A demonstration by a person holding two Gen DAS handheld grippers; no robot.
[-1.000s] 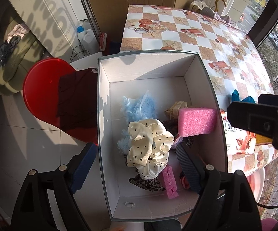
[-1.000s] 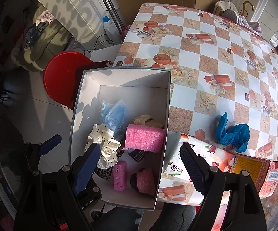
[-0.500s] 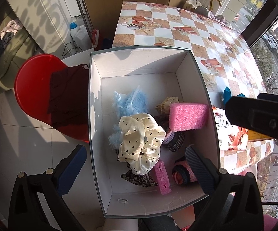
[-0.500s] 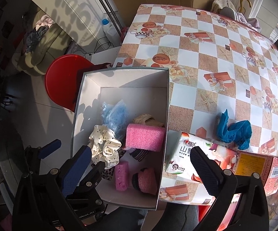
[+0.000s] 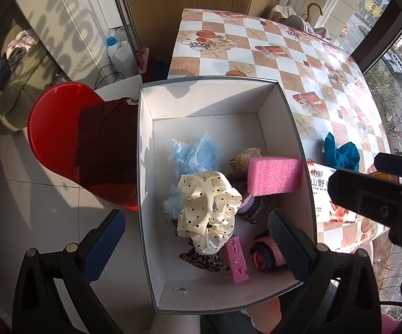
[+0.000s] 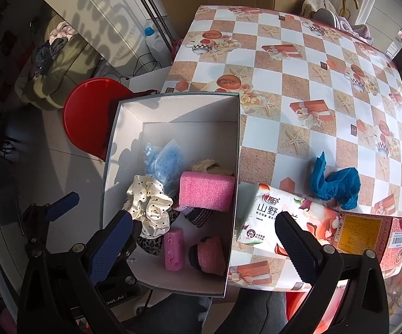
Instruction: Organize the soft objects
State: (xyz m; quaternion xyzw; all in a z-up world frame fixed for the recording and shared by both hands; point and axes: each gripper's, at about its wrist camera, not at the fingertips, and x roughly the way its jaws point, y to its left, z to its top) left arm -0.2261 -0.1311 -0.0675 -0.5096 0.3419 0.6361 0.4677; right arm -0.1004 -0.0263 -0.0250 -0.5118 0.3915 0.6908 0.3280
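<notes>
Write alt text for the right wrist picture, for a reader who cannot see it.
An open white box at the edge of a checkered table holds a pink sponge, a polka-dot scrunchie and other soft items. The open right gripper hovers above it, empty. A blue cloth and a tissue pack lie on the table.

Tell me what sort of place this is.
Most likely a lived-in home, perhaps a dining corner by a window. A table with a checked, printed oilcloth stands beside a red plastic stool, a mop leans on the wall, and clothes are heaped at the far left.
</notes>
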